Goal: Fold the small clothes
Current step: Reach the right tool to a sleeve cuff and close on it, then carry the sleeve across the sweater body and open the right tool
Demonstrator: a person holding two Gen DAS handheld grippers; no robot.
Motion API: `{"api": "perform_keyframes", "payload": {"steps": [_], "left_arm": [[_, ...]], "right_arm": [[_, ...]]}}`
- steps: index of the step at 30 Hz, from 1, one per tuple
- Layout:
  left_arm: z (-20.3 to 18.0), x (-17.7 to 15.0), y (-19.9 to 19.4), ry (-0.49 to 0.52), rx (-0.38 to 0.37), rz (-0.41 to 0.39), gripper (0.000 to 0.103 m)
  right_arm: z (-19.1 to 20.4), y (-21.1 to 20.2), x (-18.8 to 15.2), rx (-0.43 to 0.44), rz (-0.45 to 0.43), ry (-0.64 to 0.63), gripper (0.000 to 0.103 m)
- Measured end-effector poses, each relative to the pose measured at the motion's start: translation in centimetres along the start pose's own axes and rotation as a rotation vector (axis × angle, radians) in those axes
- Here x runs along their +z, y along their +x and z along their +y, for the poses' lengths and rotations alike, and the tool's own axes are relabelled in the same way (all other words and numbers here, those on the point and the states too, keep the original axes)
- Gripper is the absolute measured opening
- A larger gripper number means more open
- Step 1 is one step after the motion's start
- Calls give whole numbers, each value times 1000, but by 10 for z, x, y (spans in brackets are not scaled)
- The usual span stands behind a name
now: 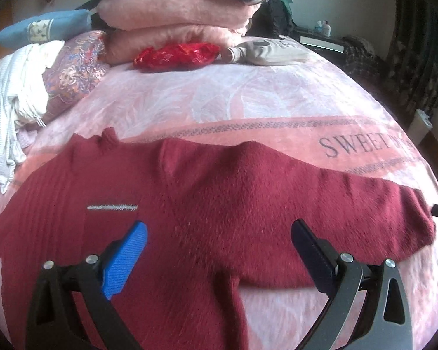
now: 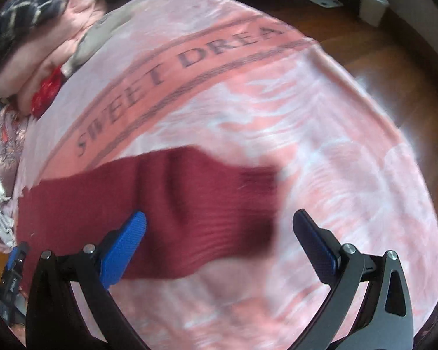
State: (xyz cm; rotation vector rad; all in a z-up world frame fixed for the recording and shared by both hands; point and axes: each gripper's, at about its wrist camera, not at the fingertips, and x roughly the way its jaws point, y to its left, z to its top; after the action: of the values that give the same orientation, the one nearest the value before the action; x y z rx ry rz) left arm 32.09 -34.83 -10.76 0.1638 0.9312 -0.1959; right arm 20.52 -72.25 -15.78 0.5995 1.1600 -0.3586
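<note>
Left wrist view first: the left gripper [image 1: 219, 248] hangs over a dark red sweater [image 1: 207, 204] spread flat on a pink bedspread [image 1: 219, 99], its tongs wide apart and holding nothing. The body of the sweater lies under and ahead of the tongs, and one sleeve [image 1: 365, 213] stretches out beyond the black finger, ending just short of the bedspread's edge. Ahead of the tongs and well apart from them sit stacked pink blankets [image 1: 175, 14], a red cloth [image 1: 175, 55] and a heap of white laundry [image 1: 11, 102] off past the blue finger. Bare bedspread ahead of the sweater gives open room.

Right wrist view, somewhat blurred: the right gripper [image 2: 219, 242] also stands with tongs apart and empty, poised over the sleeve end [image 2: 219, 210], whose ribbed cuff lies between the fingers. Beyond the black finger is only bare bedspread, then the bed's edge and wooden floor [image 2: 379, 67].

The fold looks not yet begun. The likely next move is to close on the cuff and carry the sleeve across the body, keeping it clear of the bed's edge.
</note>
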Motion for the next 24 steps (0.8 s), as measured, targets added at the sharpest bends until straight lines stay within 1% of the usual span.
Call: {"api": "perform_keyframes", "payload": {"steps": [2, 5, 6, 7, 8, 9, 10, 12, 14, 15, 16, 17, 18, 20, 22, 23, 24], "left_arm": [[-2, 2, 7, -1, 13, 5, 99], [-5, 3, 14, -11, 34, 9, 99], [-8, 2, 16, -9, 40, 16, 99], [-9, 1, 17, -4, 43, 19, 99], [-11, 0, 16, 6, 49, 17, 99], [-12, -1, 15, 12, 54, 13, 99], [-13, -2, 14, 19, 61, 8, 99], [-15, -4, 12, 35, 76, 6, 99], [-15, -6, 11, 37, 76, 13, 99], [-15, -7, 10, 38, 77, 15, 99], [-14, -7, 9, 40, 78, 16, 99], [-13, -7, 8, 43, 80, 16, 99], [-12, -7, 7, 43, 81, 13, 99], [-8, -7, 4, 41, 82, 11, 99], [0, -7, 1, 36, 76, 12, 99], [4, -7, 0, 33, 75, 12, 99], [10, -8, -1, 30, 74, 11, 99]], "right_arm": [[-14, -2, 2, -7, -3, 9, 99], [-29, 2, 0, 61, 10, 33, 99], [-32, 5, -2, 78, 17, 37, 94], [-33, 8, -6, 88, 32, 33, 83], [-32, 10, -8, 97, 42, 25, 77], [-33, 13, -9, 103, 50, 17, 73], [-34, 13, -10, 100, 52, 18, 72], [-37, 14, -10, 121, 49, 38, 70], [-33, 14, -12, 102, 40, 12, 57], [-31, 14, -13, 95, 35, -2, 34], [-26, 13, -13, 124, 39, -19, 11], [-24, 12, -14, 156, 50, -21, 6], [-20, 9, -15, 159, 53, -33, 6], [-15, 1, -15, 144, 26, -62, 6], [-14, -17, -14, 170, -36, -69, 5], [-16, -24, -11, 164, -58, -63, 5], [-20, -31, -9, 125, -82, -57, 5]]}}
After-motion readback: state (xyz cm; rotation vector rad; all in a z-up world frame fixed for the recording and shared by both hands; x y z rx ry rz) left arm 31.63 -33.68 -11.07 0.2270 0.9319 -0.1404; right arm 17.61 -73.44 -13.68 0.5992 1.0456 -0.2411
